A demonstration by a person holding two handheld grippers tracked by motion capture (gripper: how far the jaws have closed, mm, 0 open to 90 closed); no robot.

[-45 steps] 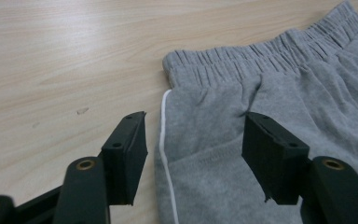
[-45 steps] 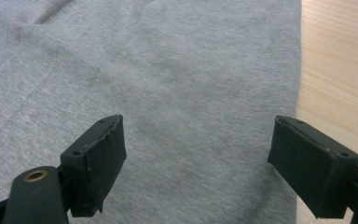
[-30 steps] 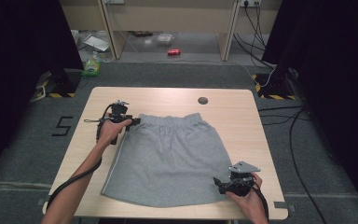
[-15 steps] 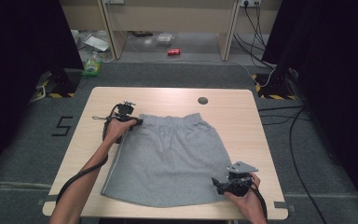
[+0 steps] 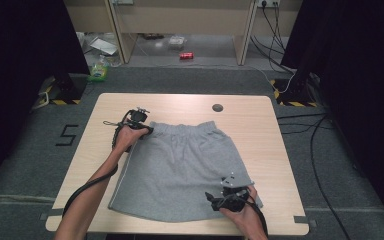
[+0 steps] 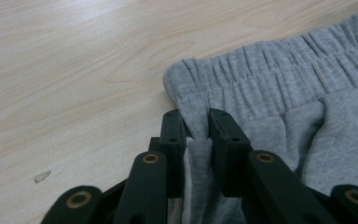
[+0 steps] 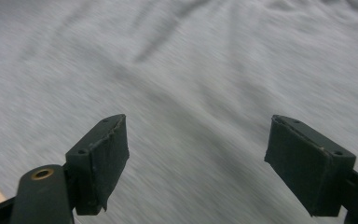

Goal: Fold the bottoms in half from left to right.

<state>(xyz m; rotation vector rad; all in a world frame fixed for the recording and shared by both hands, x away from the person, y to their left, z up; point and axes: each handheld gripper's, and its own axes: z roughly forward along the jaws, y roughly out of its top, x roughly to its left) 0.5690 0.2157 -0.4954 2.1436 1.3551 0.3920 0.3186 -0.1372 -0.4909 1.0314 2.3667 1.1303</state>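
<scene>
Two grippers work the skirt (image 5: 180, 170): left gripper (image 6: 196, 128) has just been closing, pinching its waistband corner; right gripper (image 7: 196, 163) gapes above the hem, so that thin pinch may slip.

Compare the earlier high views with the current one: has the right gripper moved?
Yes. The right gripper has slid left over the grey shorts, away from the table's right edge.

High view evenly lit from above, table (image 5: 280, 150) bright, surroundings dark, soft shadows. Left gripper view sharp, mild sheen on wood. Right gripper view smeared, probably motion blur; grey cloth (image 7: 191, 70) texture lost, near corners dim.
</scene>
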